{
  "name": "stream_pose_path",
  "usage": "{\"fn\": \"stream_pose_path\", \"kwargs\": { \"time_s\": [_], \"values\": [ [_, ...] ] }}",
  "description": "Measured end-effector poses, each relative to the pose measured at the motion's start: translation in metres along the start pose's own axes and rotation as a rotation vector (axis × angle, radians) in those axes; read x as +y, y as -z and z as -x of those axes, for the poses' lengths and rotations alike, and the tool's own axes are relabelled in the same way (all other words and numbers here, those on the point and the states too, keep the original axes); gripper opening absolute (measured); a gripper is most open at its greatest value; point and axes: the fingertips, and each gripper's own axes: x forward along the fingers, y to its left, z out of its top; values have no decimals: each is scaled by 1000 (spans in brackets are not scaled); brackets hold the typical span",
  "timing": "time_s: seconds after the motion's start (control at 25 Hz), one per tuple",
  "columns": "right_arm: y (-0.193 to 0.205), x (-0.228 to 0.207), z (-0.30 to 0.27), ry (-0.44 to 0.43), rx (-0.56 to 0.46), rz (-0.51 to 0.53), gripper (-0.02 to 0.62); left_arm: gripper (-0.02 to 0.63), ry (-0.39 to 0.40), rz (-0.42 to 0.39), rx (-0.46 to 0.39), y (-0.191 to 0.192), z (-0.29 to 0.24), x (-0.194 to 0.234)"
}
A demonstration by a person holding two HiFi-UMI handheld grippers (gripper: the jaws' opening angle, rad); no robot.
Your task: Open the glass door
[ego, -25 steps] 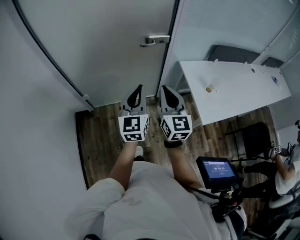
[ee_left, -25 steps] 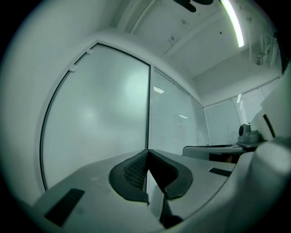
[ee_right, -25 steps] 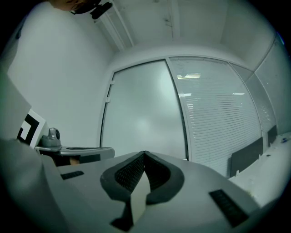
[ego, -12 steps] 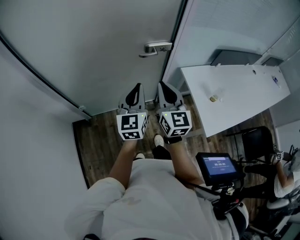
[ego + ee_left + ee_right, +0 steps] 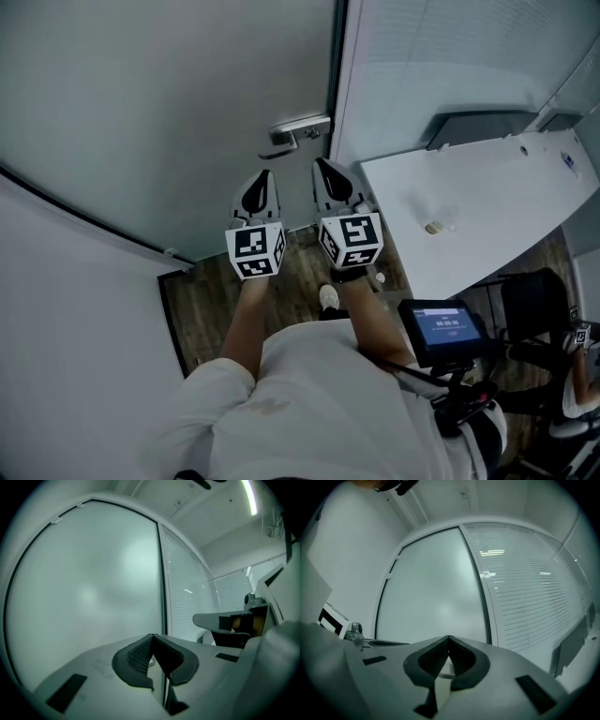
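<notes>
A frosted glass door (image 5: 187, 103) fills the upper left of the head view, its dark right edge meeting a frosted wall panel. A silver lever handle (image 5: 295, 131) sits on that right edge. My left gripper (image 5: 263, 176) and right gripper (image 5: 322, 166) are held side by side just below the handle, both shut with nothing between the jaws, neither touching it. In the left gripper view the shut left gripper (image 5: 152, 637) faces the door (image 5: 84, 592). Through the right gripper view's shut jaws (image 5: 449, 639) a bit of the handle (image 5: 445, 671) shows against the door (image 5: 436, 597).
A white desk (image 5: 487, 206) stands at the right with a small object (image 5: 433, 227) on it. A screen on a stand (image 5: 441, 328) is beside the person's right hip. A black chair (image 5: 534, 291) and another person's hand sit at the far right. Wood floor (image 5: 206, 300) lies below.
Both grippers have come closer to the door; the handle now lies just above their tips. The jaws stayed shut.
</notes>
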Motion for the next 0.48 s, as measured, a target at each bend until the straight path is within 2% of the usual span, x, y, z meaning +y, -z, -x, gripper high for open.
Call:
{"fn": "stream_pose_path", "kwargs": {
  "time_s": [0.12, 0.24, 0.32, 0.48],
  "values": [
    [6, 3, -5, -2, 21, 0, 3, 3, 24, -19, 53, 15, -4, 10],
    [17, -4, -2, 12, 59, -5, 3, 3, 59, -4, 92, 32, -7, 4],
    [19, -6, -1, 18, 69, 5, 3, 3, 69, 1, 99, 38, -11, 5],
    [15, -2, -11, 18, 69, 15, 3, 5, 62, -37, 109, 35, -21, 22]
  ]
}}
